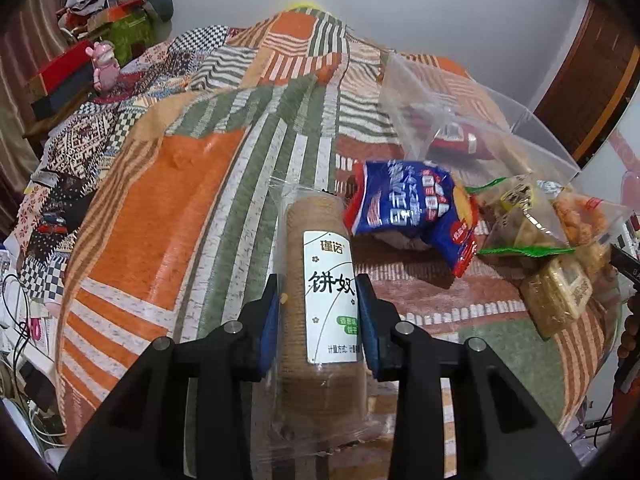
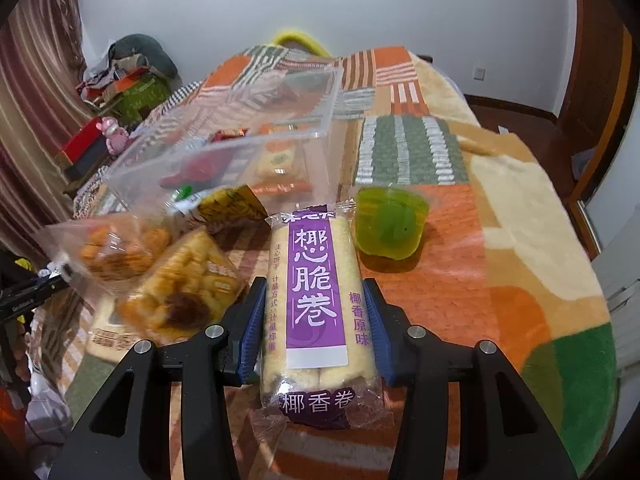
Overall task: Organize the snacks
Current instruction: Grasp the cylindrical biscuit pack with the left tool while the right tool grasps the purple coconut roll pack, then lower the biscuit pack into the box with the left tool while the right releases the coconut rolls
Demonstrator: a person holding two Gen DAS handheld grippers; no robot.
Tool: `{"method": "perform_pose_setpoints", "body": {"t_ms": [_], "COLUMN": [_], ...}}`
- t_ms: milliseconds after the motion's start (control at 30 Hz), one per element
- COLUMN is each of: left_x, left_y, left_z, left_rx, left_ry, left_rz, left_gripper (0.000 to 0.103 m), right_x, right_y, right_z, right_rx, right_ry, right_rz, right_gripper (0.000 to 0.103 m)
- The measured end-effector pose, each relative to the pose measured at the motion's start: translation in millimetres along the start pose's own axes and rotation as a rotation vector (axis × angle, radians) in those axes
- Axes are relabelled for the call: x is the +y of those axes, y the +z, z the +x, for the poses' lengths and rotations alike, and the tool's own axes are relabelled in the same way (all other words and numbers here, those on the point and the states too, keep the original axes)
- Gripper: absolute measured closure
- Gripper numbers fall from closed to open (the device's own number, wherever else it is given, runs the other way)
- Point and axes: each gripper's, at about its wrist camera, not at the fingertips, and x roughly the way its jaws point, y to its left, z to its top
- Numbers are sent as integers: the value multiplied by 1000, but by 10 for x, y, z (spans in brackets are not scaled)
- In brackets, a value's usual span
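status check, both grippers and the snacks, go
Left gripper shut on biscuit roll. Right gripper shut on coconut roll pack. Clear bin ahead, loose snacks between.

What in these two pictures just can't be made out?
- Left wrist view: near end of the clear-wrapped brown biscuit roll, hidden between the left gripper arms.
- Both views: contents of the clear plastic box, blurred by its walls.
- Right wrist view: top label line of the purple coconut roll pack, crumpled.
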Motion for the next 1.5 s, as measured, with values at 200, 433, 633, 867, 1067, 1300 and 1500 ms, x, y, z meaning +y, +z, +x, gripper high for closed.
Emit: {"method": "perform_pose_setpoints", "body": {"t_ms": [200,433,633,867,1067,1300,1500], "left_x": [-88,-293,-587,-926,-1159,-1338,-1391], "left_y": [143,462,700,962,1164,1325,1407], "left_z": [-202,-412,-451,-346,-170,58,276], "left_rx": [-57,-137,-180,-197,-183,-167,-142], "left_ry": [11,-18,-61,-126,-169,-178,-170], "left_rz": [33,77,127,176,193,210,213], "left_gripper": [68,68,68,68,68,68,68], "right_x": [-7,-21,52,161,256,366,465], "right_y": [127,302,461,689,854,1049,1158], "right_z": [-159,-249,-308,-254,-139,126,390], "right_rx": [-58,-119,-167,-206,-225,-207,-158], "right_ry": [-5,-7,-2,18,34,66,76], "right_rz": [2,17,1,-20,-41,-37,-53], "right_gripper": [60,60,60,60,60,60,60]}}
